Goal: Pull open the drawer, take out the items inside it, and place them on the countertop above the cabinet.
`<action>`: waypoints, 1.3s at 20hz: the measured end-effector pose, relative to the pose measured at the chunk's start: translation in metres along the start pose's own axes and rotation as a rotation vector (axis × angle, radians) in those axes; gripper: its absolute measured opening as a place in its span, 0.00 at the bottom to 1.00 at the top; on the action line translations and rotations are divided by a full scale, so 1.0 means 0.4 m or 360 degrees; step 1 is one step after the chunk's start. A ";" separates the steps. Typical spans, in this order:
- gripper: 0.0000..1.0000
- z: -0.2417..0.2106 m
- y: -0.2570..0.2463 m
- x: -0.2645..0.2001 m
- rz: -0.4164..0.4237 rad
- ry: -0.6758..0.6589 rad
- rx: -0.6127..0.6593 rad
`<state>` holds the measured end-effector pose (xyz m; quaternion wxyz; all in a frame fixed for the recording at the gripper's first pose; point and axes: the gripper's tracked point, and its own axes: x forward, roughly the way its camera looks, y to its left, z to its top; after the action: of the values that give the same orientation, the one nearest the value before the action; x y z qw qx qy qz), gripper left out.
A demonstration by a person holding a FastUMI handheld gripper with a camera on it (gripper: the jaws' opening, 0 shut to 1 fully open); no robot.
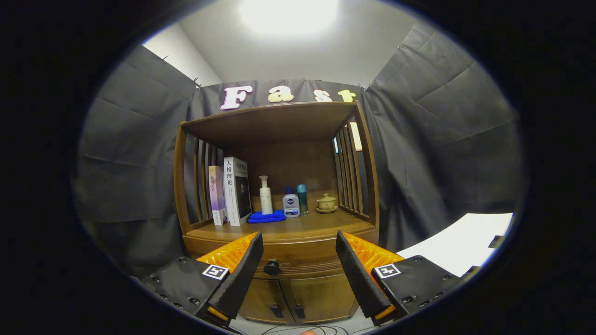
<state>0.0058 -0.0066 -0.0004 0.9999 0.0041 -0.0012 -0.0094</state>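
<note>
A wooden cabinet (279,232) stands straight ahead against the booth wall. Its drawer (298,267) is closed, with a round dark knob (271,267) on its front, just right of my left finger. My gripper (298,239) is open, some way short of the cabinet, its two fingers spread on either side of the drawer front with nothing between them. The countertop (302,228) above the drawer carries two upright books (230,190), a white pump bottle (266,195) on a folded blue cloth (266,217), two small bottles (296,201) and a small lidded teacup (327,203).
Two lower cabinet doors (293,298) with small dark handles sit under the drawer. A slatted wooden frame and a top shelf (274,116) enclose the countertop. A white surface (461,246) lies to the right. Cables run on the floor below.
</note>
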 end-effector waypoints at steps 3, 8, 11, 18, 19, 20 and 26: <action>0.98 -0.002 0.005 0.022 0.0014 0.0000 -0.0003; 0.98 -0.002 0.023 0.099 0.0027 -0.0018 -0.0026; 0.98 -0.036 0.042 0.149 0.0043 0.0025 -0.0034; 0.98 -0.131 0.081 0.278 0.0069 0.0161 -0.0037; 0.98 -0.149 0.085 0.293 0.0064 0.0190 -0.0033; 0.98 -0.170 0.090 0.306 0.0061 0.0219 -0.0032; 0.98 -0.302 0.135 0.348 0.0129 0.0418 -0.0044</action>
<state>0.1464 0.0458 -0.1207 0.9910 -0.0085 0.1298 0.0315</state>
